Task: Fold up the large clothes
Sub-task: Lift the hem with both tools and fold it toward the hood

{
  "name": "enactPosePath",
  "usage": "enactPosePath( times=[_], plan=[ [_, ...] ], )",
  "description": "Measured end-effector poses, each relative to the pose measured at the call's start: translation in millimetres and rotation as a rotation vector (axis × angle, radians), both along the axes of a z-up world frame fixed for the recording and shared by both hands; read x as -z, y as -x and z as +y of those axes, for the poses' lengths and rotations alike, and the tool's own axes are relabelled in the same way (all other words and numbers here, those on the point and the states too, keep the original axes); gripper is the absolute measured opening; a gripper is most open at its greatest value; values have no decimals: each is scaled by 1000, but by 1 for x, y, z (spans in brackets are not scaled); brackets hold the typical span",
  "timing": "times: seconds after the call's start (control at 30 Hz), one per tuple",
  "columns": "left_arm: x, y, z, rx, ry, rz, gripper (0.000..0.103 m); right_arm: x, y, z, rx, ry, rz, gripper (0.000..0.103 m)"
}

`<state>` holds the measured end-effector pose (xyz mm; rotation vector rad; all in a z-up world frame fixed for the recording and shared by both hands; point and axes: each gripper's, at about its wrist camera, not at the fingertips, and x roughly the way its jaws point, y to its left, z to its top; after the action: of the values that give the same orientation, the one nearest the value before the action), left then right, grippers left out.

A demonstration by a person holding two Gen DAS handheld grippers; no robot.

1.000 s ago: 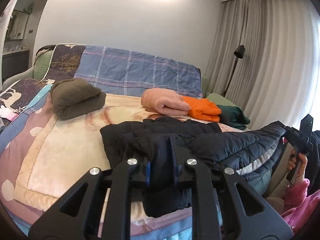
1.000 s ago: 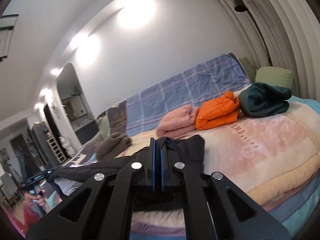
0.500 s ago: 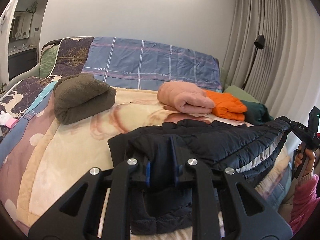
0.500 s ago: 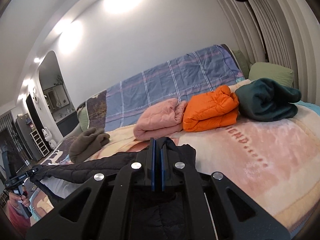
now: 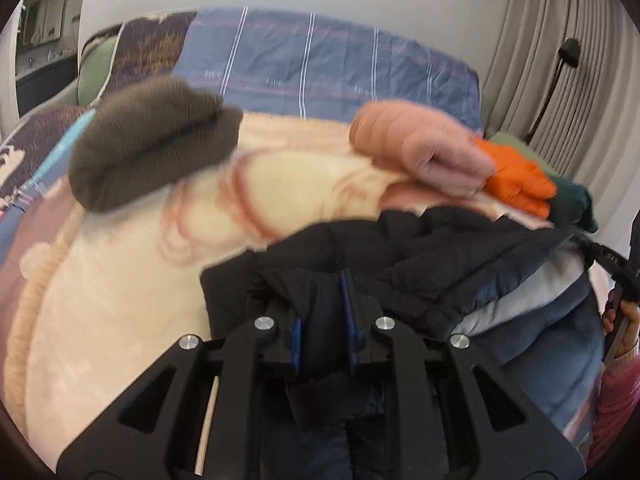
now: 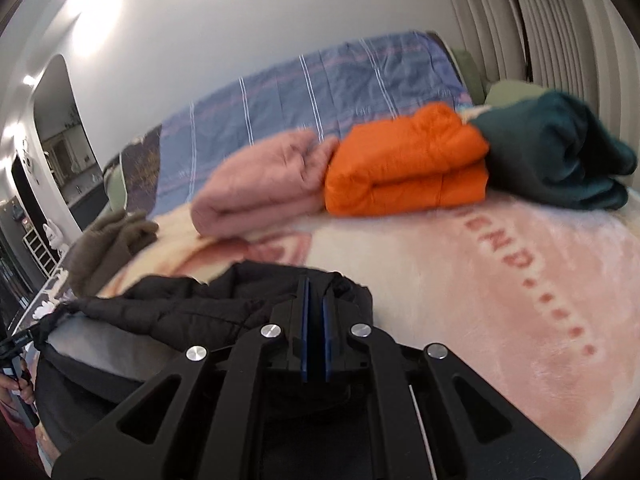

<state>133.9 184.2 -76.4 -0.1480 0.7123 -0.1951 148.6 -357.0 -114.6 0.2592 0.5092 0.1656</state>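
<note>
Four bundles already done and parked ahead of both tongs, at the far end of the bed: olive-brown roll off to the left, then pink roll, orange puffer and dark teal fold side by side w/ the pink and orange touching.

Fifth piece is in play now: black puffer jacket, strung between the two tools just above the blanket. Left tongs clamped on a thick bunch of its fabric, blue pads pressed either side. Right tongs nearly closed on a thin black edge of it.

Jacket's pale lining shows, body sags below, so I'd say it's mid-fold at best, not yet laid flat. Frames are blurry, so which part each tool has (hem or shoulder) I can't tell.

Left to do, by my read: set it down, fold it over, tidy it into a bundle near the others.
</note>
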Motion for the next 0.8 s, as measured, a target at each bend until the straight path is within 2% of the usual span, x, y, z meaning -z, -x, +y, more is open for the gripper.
enactPosePath(
  times=[0.17,0.23,0.3,0.33,0.4,0.47,0.5,0.6,0.7,0.77,0.8],
  plan=[
    [15,-1,-12,18,-74,-10,19,8,-7,5,-10,14,17,8],
    [15,-1,-11,19,-76,-9,19,7,-6,5,-6,19,17,9],
    [12,1,-6,13,-43,-4,21,4,-2,4,4,18,14,13],
    [8,3,-3,8,-13,-4,25,1,2,2,13,13,11,17],
    [-1,9,4,-1,54,-16,43,-6,14,-2,20,-1,-8,25],
    [-15,22,11,-16,96,-55,60,-14,27,-3,35,13,-39,46],
    [-23,30,12,-25,88,-84,65,-19,37,-3,40,31,-63,48],
    [-41,49,8,-23,43,-148,67,-29,58,2,28,81,-93,49],
    [-54,68,2,17,39,-182,66,-34,77,14,-20,131,-105,49],
    [-61,81,-8,69,26,-201,65,-33,89,27,-85,168,-103,49],
    [-62,86,-14,100,23,-204,59,-33,92,32,-116,173,-97,49]
  ],
)
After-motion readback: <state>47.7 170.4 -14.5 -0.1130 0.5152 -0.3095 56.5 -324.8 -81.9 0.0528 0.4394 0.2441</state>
